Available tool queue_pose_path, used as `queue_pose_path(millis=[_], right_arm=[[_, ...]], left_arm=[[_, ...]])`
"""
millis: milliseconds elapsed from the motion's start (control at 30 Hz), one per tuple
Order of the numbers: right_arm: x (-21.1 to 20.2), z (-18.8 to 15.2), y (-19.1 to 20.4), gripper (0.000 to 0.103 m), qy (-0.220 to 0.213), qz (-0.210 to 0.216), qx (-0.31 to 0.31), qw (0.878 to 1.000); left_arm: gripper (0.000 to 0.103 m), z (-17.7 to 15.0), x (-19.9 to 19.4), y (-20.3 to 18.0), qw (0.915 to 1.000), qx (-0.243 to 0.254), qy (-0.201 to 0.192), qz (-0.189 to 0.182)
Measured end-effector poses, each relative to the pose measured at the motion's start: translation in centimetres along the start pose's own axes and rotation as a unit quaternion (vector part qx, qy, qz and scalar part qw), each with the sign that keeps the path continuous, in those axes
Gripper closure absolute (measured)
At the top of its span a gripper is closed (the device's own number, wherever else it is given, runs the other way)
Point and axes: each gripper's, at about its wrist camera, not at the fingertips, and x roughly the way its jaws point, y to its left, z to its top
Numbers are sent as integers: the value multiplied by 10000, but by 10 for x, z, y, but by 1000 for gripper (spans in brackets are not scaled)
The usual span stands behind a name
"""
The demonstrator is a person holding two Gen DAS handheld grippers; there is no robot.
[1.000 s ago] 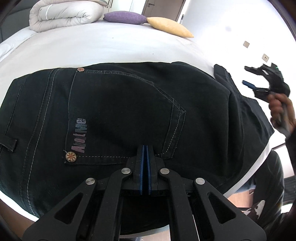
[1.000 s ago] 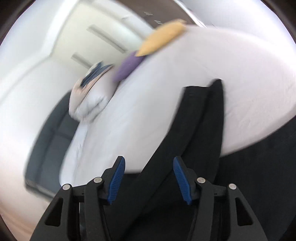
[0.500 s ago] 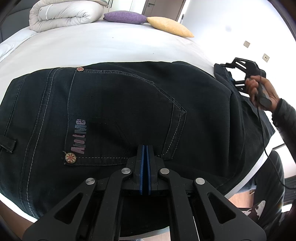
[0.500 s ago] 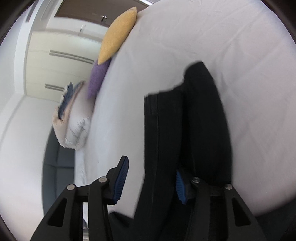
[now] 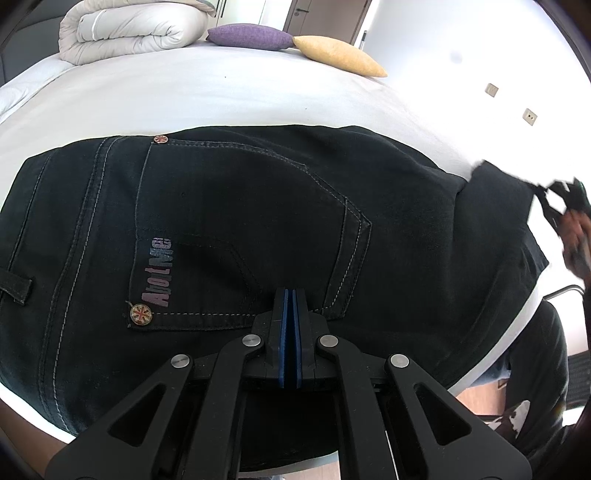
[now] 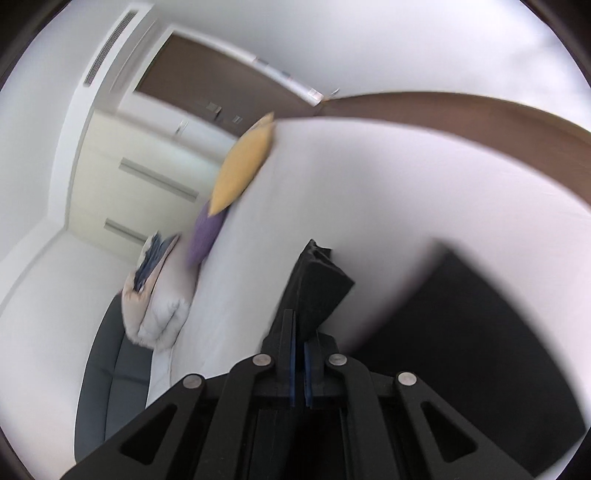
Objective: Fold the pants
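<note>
- Black jeans (image 5: 258,221) lie flat on the white bed (image 5: 184,92): seat and back pocket (image 5: 251,236) face up just ahead of the left wrist view, and the legs run off toward the right edge of that frame.
- Handling, my judgement: denim is soft but fairly heavy, drapes and sags when lifted, and is not slippery or fragile. It holds a crease well, and a stacked edge is thick between pads.
- Best holds, my judgement: hems and waistband, where seams stiffen the cloth. A pinch mid-panel would only bunch it.
- Left gripper (image 5: 290,306): jaws fully together, blue pads touching, tips at the pocket's lower seam and angled steeply down at the seat. Whether any cloth is pinched I cannot tell. It reads as an anchor on the waist end.
- Right gripper (image 6: 299,332): jaws have just been closing and are now nearly together, nipping a raised fold of the leg end (image 6: 317,280), which stands up off the bed.
- In the left view the right gripper sits at the far right, blurred, with the hand (image 5: 576,240) behind it and a leg corner lifted.
- Folded duvet (image 5: 129,29), purple cushion (image 5: 247,37) and yellow cushion (image 5: 340,55) sit well apart at the far end of the bed.
</note>
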Motion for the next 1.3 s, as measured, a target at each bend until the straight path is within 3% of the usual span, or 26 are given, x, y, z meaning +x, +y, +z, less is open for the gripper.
queue_pose_path(millis=[100,233,533,733,867,933,967,1000,1067,1167,1233,1300], right_arm=[[-41,-16,-45,99,-183,-293,398,9986],[-52,-43,-96,99,-113,-522,977,9938],[-71,-40,-89,100,-329,-513,857,9945],[-73,-52,-117,102,-270,-475,1092,9925],[-78,-45,-126,98,-58,-292,1308,9910],[-90,-34,-118,93,-192,-582,1003,9931],[-99,-27,-112,80,-330,-869,766,9927],[-110,-19,-104,50,-576,-1234,530,9893],[-123,0,-91,34,-974,-1169,124,9883],[-98,33,-58,34,-420,-657,-873,9931],[-65,46,-31,34,-40,-816,-1810,9801],[-38,53,-18,34,248,-778,-2284,9701]], left_arm=[[101,1,-1,2,10000,-48,6,-46],[101,4,-2,6,9998,-140,33,-102],[101,1,-10,7,9997,-232,25,-19],[101,-4,-16,12,9995,-307,30,-88],[101,-5,-17,17,9991,-389,14,-193],[101,-5,-17,18,9988,-424,-9,-239],[101,-5,-17,19,9987,-441,-19,-256],[101,-5,-17,20,9985,-461,-30,-282],[101,-5,-16,22,9983,-484,-46,-309],[101,-5,-16,22,9984,-478,-56,-299],[101,-9,-18,25,9985,-458,-61,-281],[101,-9,-18,25,9987,-443,-60,-259]])
